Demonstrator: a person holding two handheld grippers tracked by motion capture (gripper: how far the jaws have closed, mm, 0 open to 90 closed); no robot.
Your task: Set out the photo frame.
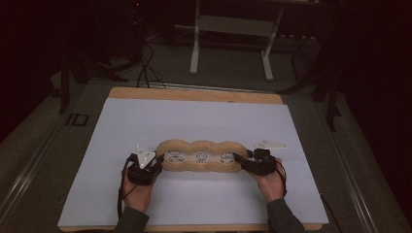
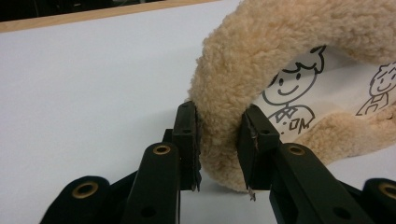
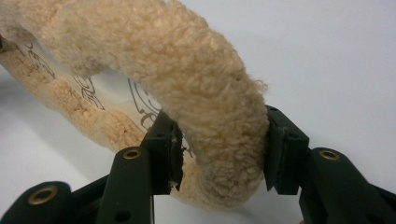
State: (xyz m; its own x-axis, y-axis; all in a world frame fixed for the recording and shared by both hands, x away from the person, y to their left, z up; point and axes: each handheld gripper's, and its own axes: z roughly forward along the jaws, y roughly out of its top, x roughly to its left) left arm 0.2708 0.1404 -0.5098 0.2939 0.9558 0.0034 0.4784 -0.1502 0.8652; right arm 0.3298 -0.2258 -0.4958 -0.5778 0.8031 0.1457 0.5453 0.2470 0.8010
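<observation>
Fleece: tan case [image 1: 200, 156] flat on sheet [image 1: 194, 121].
L gripper [image 2: 219, 144]: we pinch left rim.
R gripper [image 3: 222, 149]: pinches right rim.
Left: lift/stretch, we judge.

Fleecy tan plush frame [image 1: 200, 156], rough nap; smooth matt white sheet [image 1: 194, 121]; wooden table edge [image 1: 194, 93]

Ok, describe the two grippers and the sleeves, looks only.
Both the left gripper and the right gripper are black, with blocky jaws and brass-ringed holes in their arms. Each carries a pale three-cornered plate on top and trails a dark cable. The person's sleeves are dark grey.
</observation>
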